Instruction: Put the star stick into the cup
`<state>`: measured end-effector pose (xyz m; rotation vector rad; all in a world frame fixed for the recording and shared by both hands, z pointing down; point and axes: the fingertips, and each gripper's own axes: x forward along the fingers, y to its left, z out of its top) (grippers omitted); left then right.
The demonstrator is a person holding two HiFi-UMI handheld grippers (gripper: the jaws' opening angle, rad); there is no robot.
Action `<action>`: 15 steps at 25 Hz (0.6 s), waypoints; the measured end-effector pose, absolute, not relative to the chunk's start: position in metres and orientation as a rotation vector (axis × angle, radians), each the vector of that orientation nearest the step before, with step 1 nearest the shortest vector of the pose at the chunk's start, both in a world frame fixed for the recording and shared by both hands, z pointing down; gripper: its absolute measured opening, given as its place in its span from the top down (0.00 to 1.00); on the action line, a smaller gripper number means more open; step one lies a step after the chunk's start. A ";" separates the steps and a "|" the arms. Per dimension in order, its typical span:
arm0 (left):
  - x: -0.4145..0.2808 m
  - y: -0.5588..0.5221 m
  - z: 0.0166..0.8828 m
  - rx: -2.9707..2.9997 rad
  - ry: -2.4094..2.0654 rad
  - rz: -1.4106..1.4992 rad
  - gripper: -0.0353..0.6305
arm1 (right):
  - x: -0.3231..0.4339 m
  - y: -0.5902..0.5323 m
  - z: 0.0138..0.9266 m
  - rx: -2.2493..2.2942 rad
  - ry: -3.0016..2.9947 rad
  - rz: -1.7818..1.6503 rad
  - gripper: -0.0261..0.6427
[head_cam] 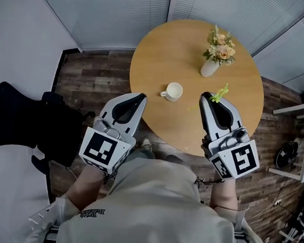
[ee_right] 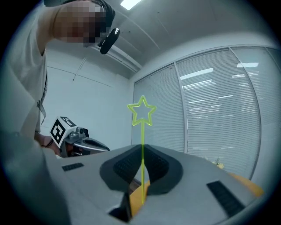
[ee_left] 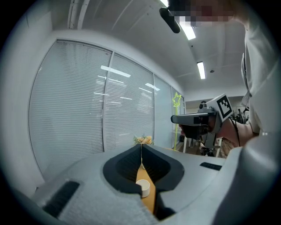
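Note:
A white cup (head_cam: 173, 91) stands on the round wooden table (head_cam: 167, 47), between my two grippers. My right gripper (head_cam: 204, 95) is shut on the thin green star stick (head_cam: 220, 93). In the right gripper view the stick (ee_right: 142, 167) stands upright between the jaws, with its star above them. My left gripper (head_cam: 142, 96) hovers at the table's near edge, left of the cup, shut with nothing held. In the left gripper view the cup (ee_left: 144, 188) shows low between the jaws of the left gripper (ee_left: 141, 148), and the star stick (ee_left: 176, 99) rises from the right gripper (ee_left: 175, 118).
A white vase of pale flowers (head_cam: 215, 55) stands on the table beyond the right gripper. A black chair (head_cam: 22, 119) is at the left, and white shelving (head_cam: 302, 139) at the right. Blinds cover the windows behind the table.

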<state>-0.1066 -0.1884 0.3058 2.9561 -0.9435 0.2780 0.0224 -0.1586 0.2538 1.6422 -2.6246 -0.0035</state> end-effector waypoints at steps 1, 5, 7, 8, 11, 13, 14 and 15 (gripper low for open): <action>-0.109 -0.192 0.306 2.956 -0.939 0.275 0.91 | 0.020 -0.162 0.253 1.647 -2.620 -0.005 0.91; -0.113 -0.201 0.311 2.955 -0.930 0.285 0.91 | 0.014 -0.172 0.255 1.653 -2.617 0.000 0.91; -0.111 -0.203 0.314 2.943 -0.927 0.290 0.91 | 0.015 -0.173 0.257 1.648 -2.619 0.008 0.91; -0.110 -0.203 0.315 2.940 -0.926 0.293 0.91 | 0.016 -0.174 0.258 1.646 -2.619 0.011 0.91; -0.105 -0.208 0.319 2.938 -0.936 0.327 0.91 | 0.019 -0.178 0.261 1.638 -2.631 0.021 0.91; -0.100 -0.211 0.319 2.930 -0.947 0.339 0.91 | 0.023 -0.180 0.264 1.625 -2.639 0.029 0.91; -0.097 -0.212 0.319 2.926 -0.948 0.339 0.91 | 0.024 -0.182 0.265 1.615 -2.642 0.029 0.91; -0.094 -0.212 0.319 2.927 -0.947 0.342 0.91 | 0.026 -0.183 0.265 1.605 -2.644 0.026 0.91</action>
